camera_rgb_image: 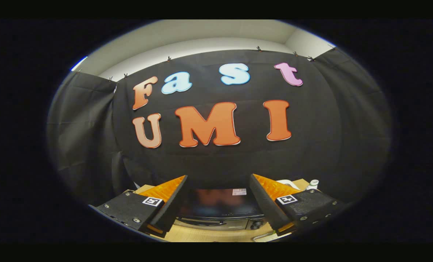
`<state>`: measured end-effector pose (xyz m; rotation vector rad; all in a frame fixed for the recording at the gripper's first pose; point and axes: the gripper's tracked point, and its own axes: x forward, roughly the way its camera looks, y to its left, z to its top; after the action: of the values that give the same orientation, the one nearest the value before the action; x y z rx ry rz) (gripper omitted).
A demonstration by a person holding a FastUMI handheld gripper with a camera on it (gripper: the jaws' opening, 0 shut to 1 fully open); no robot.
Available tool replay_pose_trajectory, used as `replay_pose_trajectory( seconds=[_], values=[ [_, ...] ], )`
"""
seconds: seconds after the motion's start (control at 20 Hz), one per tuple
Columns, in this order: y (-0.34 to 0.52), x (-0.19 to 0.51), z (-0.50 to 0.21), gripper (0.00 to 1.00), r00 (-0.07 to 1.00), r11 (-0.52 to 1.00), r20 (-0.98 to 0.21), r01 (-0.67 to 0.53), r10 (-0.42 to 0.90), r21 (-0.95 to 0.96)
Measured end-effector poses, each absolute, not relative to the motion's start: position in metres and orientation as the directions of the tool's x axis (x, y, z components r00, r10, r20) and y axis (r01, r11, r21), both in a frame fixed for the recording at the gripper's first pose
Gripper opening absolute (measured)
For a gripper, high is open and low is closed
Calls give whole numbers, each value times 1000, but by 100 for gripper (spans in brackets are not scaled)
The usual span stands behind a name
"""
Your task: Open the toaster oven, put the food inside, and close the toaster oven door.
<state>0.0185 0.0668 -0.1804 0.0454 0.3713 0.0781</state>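
A wooden table (216,234) carries the toaster oven (220,209) and a small bottle (313,184).

The claw (218,198) at the bottom of the frame has two wedge-shaped fingers (165,203) with ribbed inner faces. Each sits on a rough black block with small silver screws and a square black-and-white marker tag.

The toaster oven (218,209) has a dark, shiny glass door that shows blurry reflections, and a smooth, shiny metal strip along its front. A small paper sticker (239,191) sits on the glass. The table (205,234) looks like smooth, pale wood. The wall (92,138) is black matt cloth with soft wrinkles. The gripper (218,194) is wide open, with ridged pads (272,187) and rough, grainy outer sides.
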Motion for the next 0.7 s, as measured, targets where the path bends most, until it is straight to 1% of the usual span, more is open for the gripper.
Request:
replay_pose_trajectory(
  seconds=[0.2, 0.35, 0.55, 0.7],
  values=[
    [83, 14, -243, 98, 883, 996, -461, -69, 91, 65],
    [97, 2, -296, 98, 816, 993, -567, -72, 113, 96],
    [98, -9, -337, 98, 768, 996, -636, -36, 77, 76],
    [101, -17, -359, 98, 750, 999, -659, -31, 51, 42]
  ],
)
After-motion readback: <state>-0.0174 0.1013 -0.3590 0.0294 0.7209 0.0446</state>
